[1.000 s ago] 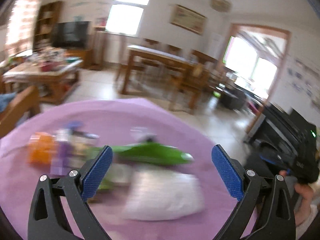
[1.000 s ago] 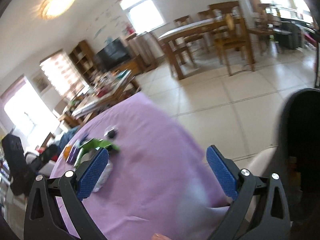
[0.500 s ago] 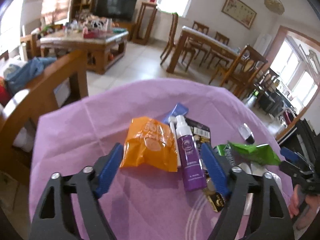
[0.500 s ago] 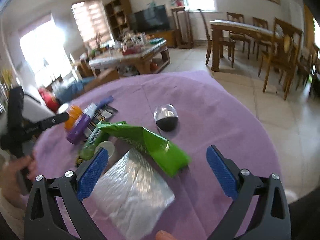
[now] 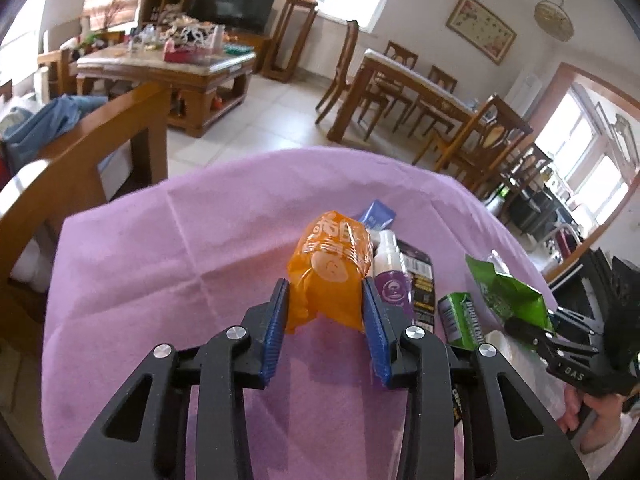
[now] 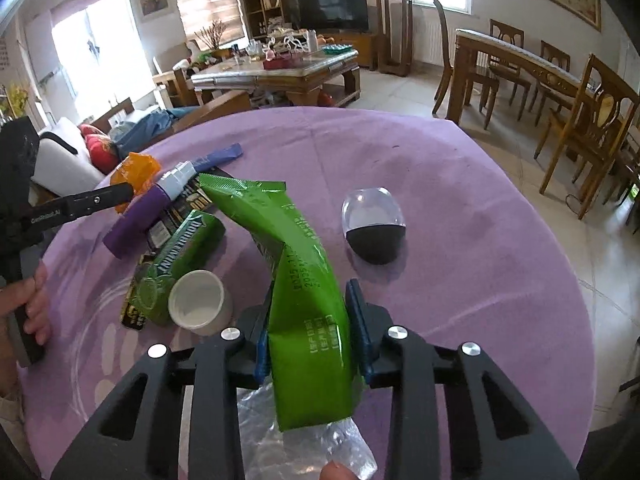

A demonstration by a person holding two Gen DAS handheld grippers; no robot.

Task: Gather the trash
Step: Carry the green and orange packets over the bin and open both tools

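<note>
Orange foil now sits squeezed between the left tongs [image 5: 325,312], whose jaws have just been closing from wide open onto the orange wrapper [image 5: 330,268]; likewise the right tongs [image 6: 310,330] have just narrowed onto the green packet [image 6: 296,280]. Both pieces of trash look gripped, so lifting them away seems next. On the purple surface [image 6: 460,280], the purple bottle [image 6: 140,220] lies at ten o'clock of the packet, the white cap [image 6: 196,300] at nine.
</note>
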